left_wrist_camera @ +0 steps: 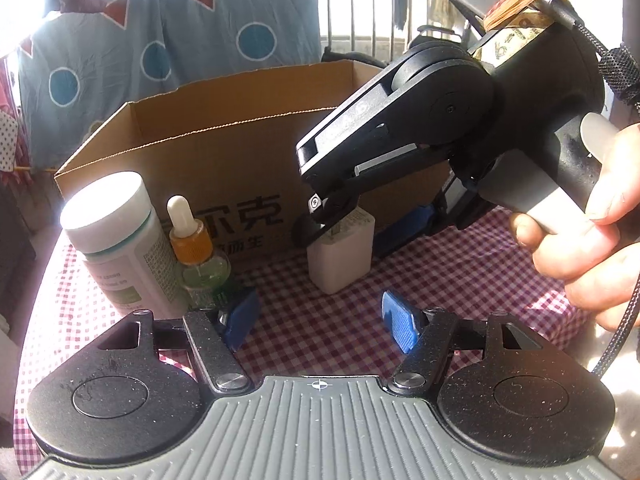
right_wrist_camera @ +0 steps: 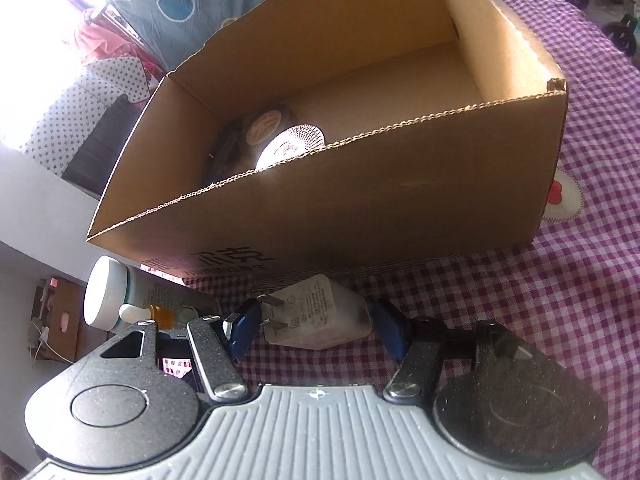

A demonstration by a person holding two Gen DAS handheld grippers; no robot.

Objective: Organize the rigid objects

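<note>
A white plug adapter [left_wrist_camera: 341, 254] stands on the checked tablecloth in front of a cardboard box [left_wrist_camera: 224, 152]. My right gripper [right_wrist_camera: 316, 330] has its blue pads on both sides of the adapter [right_wrist_camera: 320, 316], closed against it. It reaches down onto the adapter in the left wrist view [left_wrist_camera: 352, 216]. My left gripper [left_wrist_camera: 320, 322] is open and empty, low over the cloth, just short of the adapter. A white-capped bottle [left_wrist_camera: 120, 240] and a dropper bottle [left_wrist_camera: 196, 252] stand at the left. The box [right_wrist_camera: 400, 208] holds jars [right_wrist_camera: 280, 136].
The checked tablecloth [left_wrist_camera: 460, 280] covers the table around the box. A blue patterned cloth [left_wrist_camera: 160, 40] hangs behind the box, with a metal railing [left_wrist_camera: 360, 12] beside it. The table's left edge lies close to the bottles.
</note>
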